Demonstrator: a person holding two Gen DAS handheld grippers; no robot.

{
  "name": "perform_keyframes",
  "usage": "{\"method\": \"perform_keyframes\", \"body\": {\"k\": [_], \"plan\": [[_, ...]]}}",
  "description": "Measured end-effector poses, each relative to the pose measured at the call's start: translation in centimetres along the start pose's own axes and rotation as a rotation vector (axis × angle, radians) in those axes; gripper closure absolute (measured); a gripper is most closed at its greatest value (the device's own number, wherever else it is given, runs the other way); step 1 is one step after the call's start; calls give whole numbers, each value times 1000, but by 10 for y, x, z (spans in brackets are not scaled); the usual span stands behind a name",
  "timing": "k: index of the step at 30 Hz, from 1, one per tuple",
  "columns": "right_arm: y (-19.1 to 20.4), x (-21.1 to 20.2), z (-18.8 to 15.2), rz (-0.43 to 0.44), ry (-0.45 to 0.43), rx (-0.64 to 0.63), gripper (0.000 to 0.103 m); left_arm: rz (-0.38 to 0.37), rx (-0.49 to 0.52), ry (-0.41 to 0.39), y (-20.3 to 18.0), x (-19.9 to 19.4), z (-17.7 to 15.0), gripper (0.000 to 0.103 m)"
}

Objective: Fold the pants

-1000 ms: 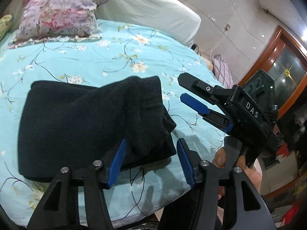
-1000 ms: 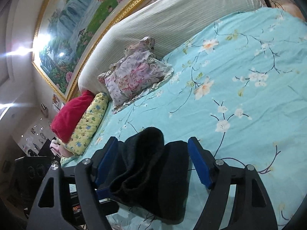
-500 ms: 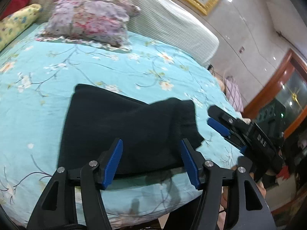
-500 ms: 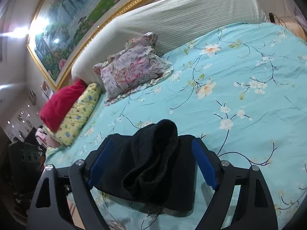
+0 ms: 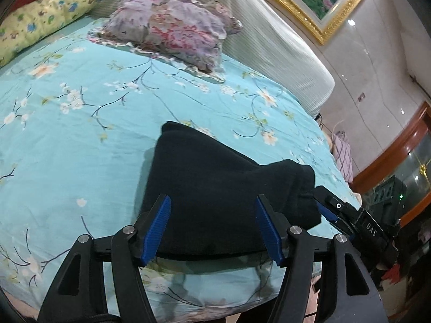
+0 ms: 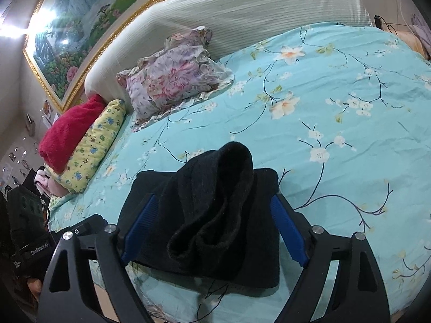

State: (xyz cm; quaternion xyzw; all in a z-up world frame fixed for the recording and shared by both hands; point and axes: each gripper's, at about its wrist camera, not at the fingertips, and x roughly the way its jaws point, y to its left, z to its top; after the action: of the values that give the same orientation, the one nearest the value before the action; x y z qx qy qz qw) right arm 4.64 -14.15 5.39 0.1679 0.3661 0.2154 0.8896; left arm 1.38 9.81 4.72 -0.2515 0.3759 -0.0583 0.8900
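The black pants (image 5: pixel 215 188) lie as a compact folded bundle on the bed (image 5: pixel 80 113), just ahead of both claws; folding looks nearly finished, one raised fold left to flatten. Left gripper (image 5: pixel 212 228) and right gripper (image 6: pixel 215 231) stand wide, holding nothing

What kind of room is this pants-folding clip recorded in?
Most likely a home bedroom. The black pants lie on a bed with a turquoise floral sheet, pillows rest against a padded headboard, and a gold-framed landscape painting hangs on the wall above.
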Motion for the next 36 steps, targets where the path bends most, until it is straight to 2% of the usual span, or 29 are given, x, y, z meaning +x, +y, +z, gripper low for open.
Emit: {"method": "perform_keyframes", "body": {"k": [15,28,36], "plan": [[-12,15,-10,-10,62,43,17,7,-49,41,22,17,1,34],[-29,18,-23,-53,66,50,17,23,-71,85,34,39,2,32],[-37,23,-25,-13,82,67,17,20,-100,127,43,61,1,32]]}}
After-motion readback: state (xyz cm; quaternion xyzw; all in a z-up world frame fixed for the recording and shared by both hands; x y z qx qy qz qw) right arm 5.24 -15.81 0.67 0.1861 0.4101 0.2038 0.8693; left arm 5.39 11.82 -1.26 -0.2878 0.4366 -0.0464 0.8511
